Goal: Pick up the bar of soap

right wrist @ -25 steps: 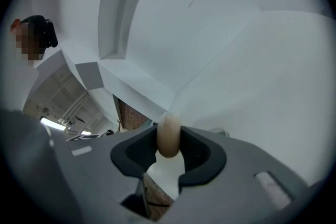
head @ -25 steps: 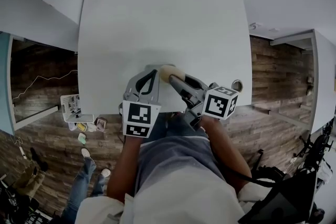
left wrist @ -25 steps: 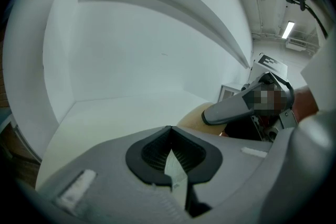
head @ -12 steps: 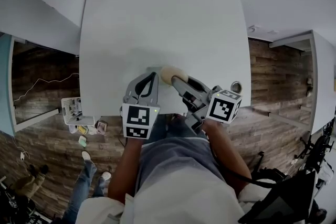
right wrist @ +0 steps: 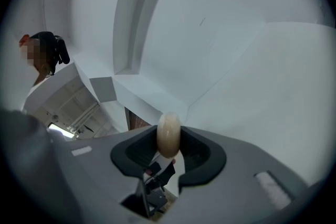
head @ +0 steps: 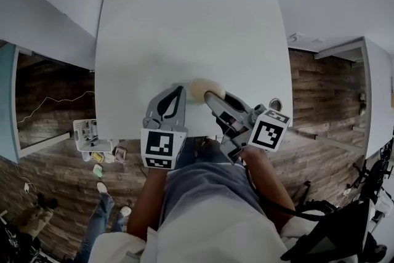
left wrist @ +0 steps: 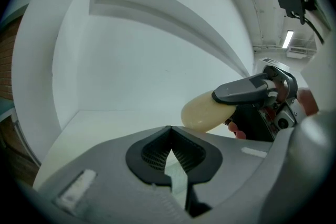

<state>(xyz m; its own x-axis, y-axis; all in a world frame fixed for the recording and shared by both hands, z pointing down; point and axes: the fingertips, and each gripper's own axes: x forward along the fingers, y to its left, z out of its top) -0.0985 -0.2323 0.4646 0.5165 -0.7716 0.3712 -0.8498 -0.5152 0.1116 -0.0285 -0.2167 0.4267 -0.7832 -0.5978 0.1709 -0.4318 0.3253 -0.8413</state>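
A cream oval bar of soap (head: 200, 88) is held just above the near part of the white table (head: 184, 34). My right gripper (head: 208, 94) is shut on it, reaching in from the right. In the right gripper view the soap (right wrist: 168, 134) stands on edge, squeezed between the dark pads (right wrist: 195, 150). The left gripper view shows the soap (left wrist: 202, 110) sticking out past the right gripper's grey finger (left wrist: 244, 91). My left gripper (head: 178, 89) hovers just left of the soap, jaws together and empty, its tips (left wrist: 169, 140) touching nothing.
The table's near edge lies right under both grippers. A small round fitting (head: 276, 102) sits at the table's right edge. Wooden floor flanks the table, with a white basket (head: 86, 131), small items and a person's legs (head: 101, 212) at lower left. White walls surround the table.
The right gripper's marker cube has swung down and to the right while the soap stays gripped near the same spot. The left gripper's cube has dropped a little toward me.
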